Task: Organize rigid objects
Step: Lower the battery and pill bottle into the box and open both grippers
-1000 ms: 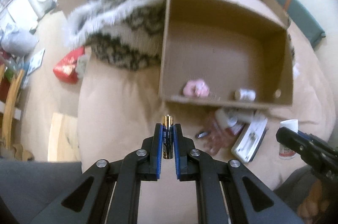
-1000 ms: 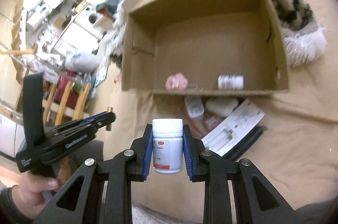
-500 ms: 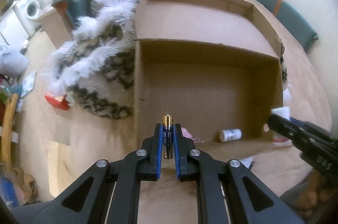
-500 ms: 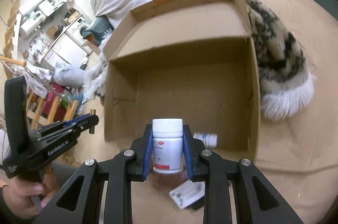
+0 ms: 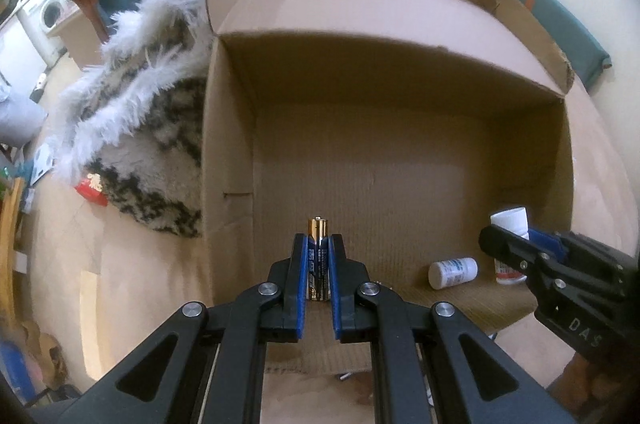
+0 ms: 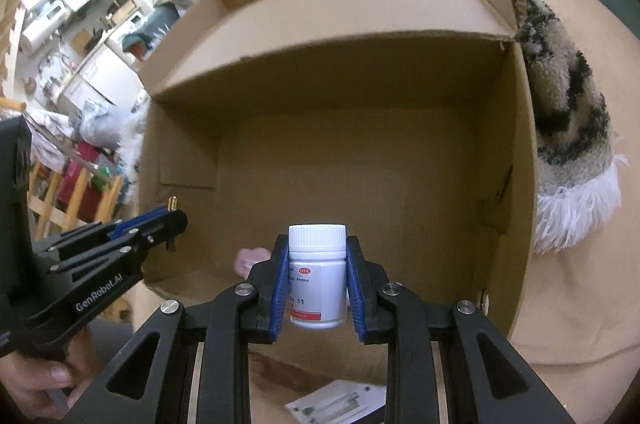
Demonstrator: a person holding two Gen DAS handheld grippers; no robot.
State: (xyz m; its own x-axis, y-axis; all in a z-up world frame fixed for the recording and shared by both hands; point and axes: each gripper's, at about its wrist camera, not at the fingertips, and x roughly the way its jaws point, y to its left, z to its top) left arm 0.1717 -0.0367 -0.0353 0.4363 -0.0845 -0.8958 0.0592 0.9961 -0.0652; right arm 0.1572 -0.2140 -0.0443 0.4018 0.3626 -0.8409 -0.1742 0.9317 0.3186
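My left gripper (image 5: 318, 244) is shut on a gold and black battery (image 5: 318, 256) that stands upright between its blue pads, over the near edge of the open cardboard box (image 5: 228, 151). In the right wrist view my right gripper (image 6: 318, 252) is shut on a white pill bottle (image 6: 318, 276) with a red-banded label, also above the box's (image 6: 516, 159) near side. A small white bottle (image 5: 452, 272) lies on its side on the box floor. A pink object (image 6: 250, 260) rests on the floor, partly hidden behind my right fingers. Each gripper also shows at the other view's edge: right gripper (image 5: 508, 236), left gripper (image 6: 172, 214).
The box sits on a tan bedsheet (image 6: 580, 304). A furry black and white blanket (image 5: 152, 111) lies against its left side and reaches round to the right (image 6: 560, 111). A white blister card (image 6: 340, 402) lies in front of the box. A red packet (image 5: 92, 187) lies at the left.
Both grippers have moved forward and lower toward the box, which now fills both views. The items in front of the box have dropped below the frame. Both grips are unchanged.
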